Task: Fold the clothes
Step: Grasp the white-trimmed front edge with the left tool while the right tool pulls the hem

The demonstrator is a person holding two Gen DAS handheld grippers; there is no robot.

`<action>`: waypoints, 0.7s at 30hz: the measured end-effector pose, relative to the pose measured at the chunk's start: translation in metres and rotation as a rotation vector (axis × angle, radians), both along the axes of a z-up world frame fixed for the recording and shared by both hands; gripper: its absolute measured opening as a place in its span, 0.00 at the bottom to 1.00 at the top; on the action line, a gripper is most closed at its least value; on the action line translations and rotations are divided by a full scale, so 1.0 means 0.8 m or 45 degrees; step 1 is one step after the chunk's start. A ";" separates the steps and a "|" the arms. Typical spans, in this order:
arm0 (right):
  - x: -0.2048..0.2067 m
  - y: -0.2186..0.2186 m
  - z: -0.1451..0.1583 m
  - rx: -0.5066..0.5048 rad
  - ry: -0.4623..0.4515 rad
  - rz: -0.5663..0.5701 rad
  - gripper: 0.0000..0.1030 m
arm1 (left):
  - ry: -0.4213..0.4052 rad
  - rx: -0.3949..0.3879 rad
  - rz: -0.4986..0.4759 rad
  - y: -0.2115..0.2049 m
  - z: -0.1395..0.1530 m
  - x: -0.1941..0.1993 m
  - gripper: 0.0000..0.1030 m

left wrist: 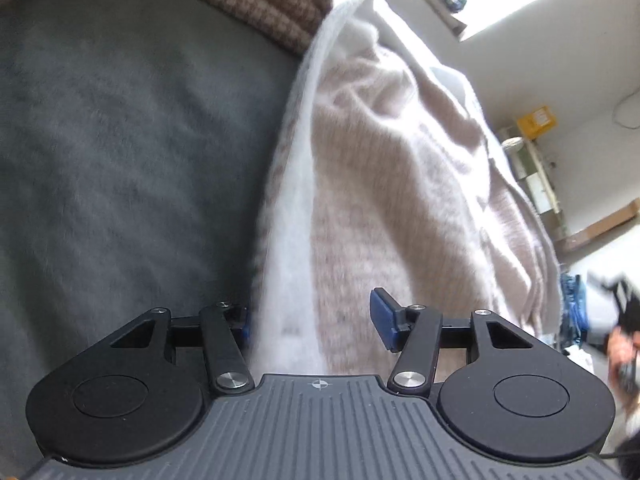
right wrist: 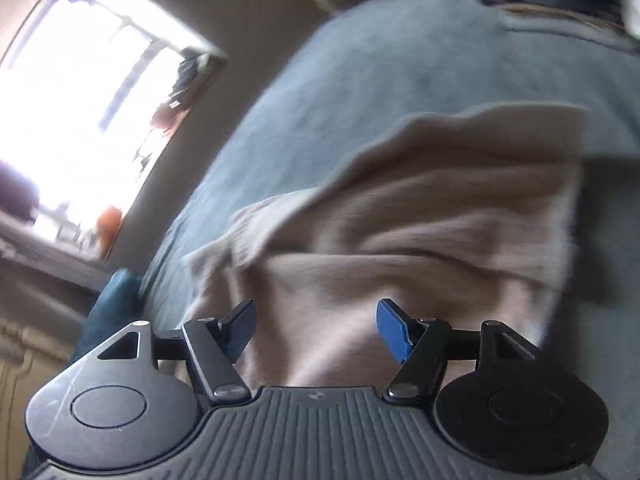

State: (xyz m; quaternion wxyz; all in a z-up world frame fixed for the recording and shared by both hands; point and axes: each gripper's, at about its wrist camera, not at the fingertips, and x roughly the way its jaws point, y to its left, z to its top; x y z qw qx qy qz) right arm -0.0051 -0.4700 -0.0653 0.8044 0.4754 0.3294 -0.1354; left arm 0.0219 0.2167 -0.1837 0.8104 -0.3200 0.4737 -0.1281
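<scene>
A pale beige knit sweater (left wrist: 392,184) lies bunched on a grey bed cover (left wrist: 120,140), its whitish edge (left wrist: 296,216) running down toward my left gripper (left wrist: 314,324). That gripper is open; the sweater's edge passes between the blue pads (left wrist: 382,318) without being pinched. In the right wrist view the same sweater (right wrist: 420,216) lies rumpled, blurred by motion. My right gripper (right wrist: 316,330) hovers over its near part, open, with nothing clamped between its fingers.
A brown checked blanket (left wrist: 256,0) lies at the far end of the bed. Shelves with a yellow box (left wrist: 536,120) stand by the wall. A hand (left wrist: 622,350) shows at the far right. A bright window (right wrist: 80,108) and more clothes (right wrist: 560,4) appear in the right view.
</scene>
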 end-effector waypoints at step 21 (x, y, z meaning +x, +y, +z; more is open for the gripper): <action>0.057 -0.030 -0.160 0.043 0.039 0.040 0.13 | 0.095 0.404 0.096 -0.069 0.016 -0.016 0.03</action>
